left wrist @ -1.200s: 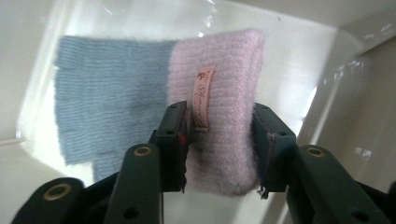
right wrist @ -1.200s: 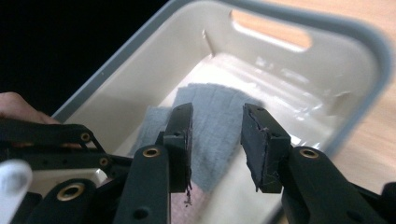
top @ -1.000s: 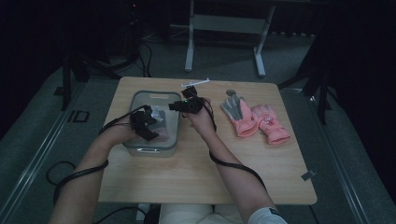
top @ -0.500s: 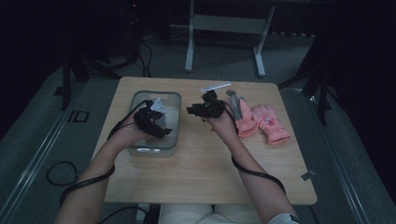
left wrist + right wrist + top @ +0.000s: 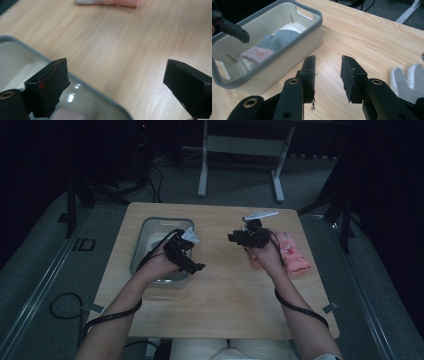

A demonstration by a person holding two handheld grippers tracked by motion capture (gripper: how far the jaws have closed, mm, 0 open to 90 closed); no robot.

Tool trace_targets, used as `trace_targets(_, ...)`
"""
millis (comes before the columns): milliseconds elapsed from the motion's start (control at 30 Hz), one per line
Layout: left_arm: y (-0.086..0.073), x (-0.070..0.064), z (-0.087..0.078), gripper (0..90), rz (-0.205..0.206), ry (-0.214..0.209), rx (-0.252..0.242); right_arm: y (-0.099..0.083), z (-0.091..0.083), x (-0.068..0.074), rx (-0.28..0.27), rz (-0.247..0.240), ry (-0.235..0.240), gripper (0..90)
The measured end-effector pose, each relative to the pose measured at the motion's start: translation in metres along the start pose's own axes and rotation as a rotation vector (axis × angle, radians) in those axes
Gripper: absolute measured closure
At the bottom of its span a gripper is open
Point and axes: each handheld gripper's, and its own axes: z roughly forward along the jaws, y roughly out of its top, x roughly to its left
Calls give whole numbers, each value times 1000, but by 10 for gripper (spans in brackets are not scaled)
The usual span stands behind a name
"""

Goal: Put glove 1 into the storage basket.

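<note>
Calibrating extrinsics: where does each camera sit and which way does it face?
High view: above the person's side, looking forward and down on the wooden table; both forearms, left hand-held gripper, right hand-held gripper.
Left gripper view: on the left hand-held gripper, looking over the bin rim across the table; own jaws wide apart.
Right gripper view: on the right hand-held gripper, facing the bin holding a grey glove; own jaws apart.
Shared: bin, tabletop.

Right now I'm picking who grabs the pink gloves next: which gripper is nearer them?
Right. The right gripper hovers just beside the pink gloves; the left gripper is across the table, over the bin.
</note>
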Motion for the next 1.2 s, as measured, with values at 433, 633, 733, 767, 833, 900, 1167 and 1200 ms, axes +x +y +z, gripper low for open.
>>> trace_targets(433, 5, -45, 26, 6, 22, -49, -64, -23, -21, -36, -7, -7, -75, 627)
trace_targets(633, -7, -72, 38, 6, -50, -55, -80, -34, -24, -52, 10, -15, -111, 625)
trace_targets(733, -18, -83, 45, 6, -56, -46, -66, -37, -25, -62, 22, -4, -130, 628)
trace_targets(767, -22, -86, 47, 6, -61, -50, -75, -37, -25, -65, 27, 6, -133, 638)
trace_targets(833, -30, -91, 52, 6, -67, -55, -66, -39, -23, -72, 56, 17, -126, 638)
trace_targets(900, -38, -95, 56, 6, -73, -65, -67, -40, -19, -76, 80, 6, -134, 633)
trace_targets(1167, -64, -116, 69, 6, -71, -2, -62, -43, -6, -95, 99, -8, -167, 621)
trace_targets(1200, -67, -118, 70, 6, -63, 13, -71, -43, -3, -98, 107, -7, -171, 624)
